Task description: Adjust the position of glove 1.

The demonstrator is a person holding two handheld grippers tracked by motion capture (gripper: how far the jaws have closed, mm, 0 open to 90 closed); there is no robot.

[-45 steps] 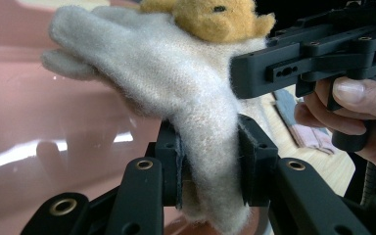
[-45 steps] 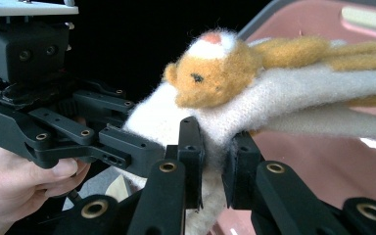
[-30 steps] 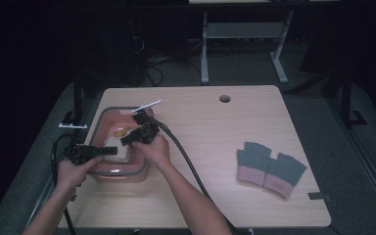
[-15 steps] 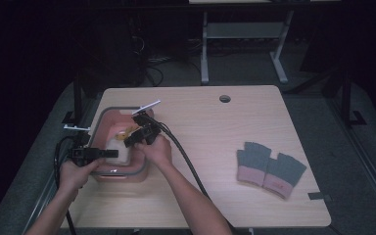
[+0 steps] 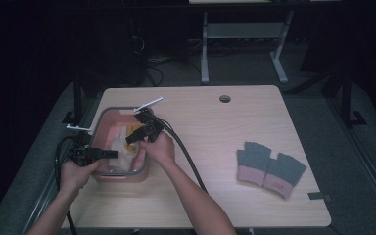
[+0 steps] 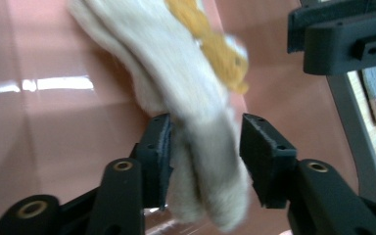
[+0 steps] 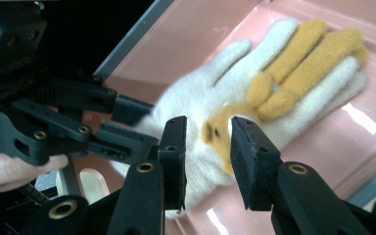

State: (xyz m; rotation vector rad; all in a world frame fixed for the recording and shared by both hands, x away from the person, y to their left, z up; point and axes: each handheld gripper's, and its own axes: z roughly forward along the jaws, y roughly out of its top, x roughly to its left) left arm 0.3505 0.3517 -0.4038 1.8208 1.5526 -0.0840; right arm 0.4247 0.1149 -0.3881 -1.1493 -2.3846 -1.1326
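Both claws have just been opening over the pink bin [image 5: 108,117] since the earlier frame, while the hands have scarcely shifted. The white and yellow glove [image 7: 254,93] is seen lying on the bin's floor, its cuff end passing between the jaws of the left claw [image 6: 203,147]; the left pad seems to brush the wool, a gap shows at the right pad, and the glove is released rather than pinched. The right claw [image 7: 208,142] is held parted just above the glove's palm, near an orange patch, with nothing clenched. From the high view, the left claw [image 5: 108,153] is pointed level across the bin from its left wall, gripped by the left hand [image 5: 78,172] at the table [image 5: 210,147] edge. The right claw [image 5: 136,138] is angled down into the bin, with the right hand [image 5: 159,149] resting over the bin's right rim. A grey and pink pair of gloves [image 5: 269,169] is lying well apart on the table. No writing can be read.
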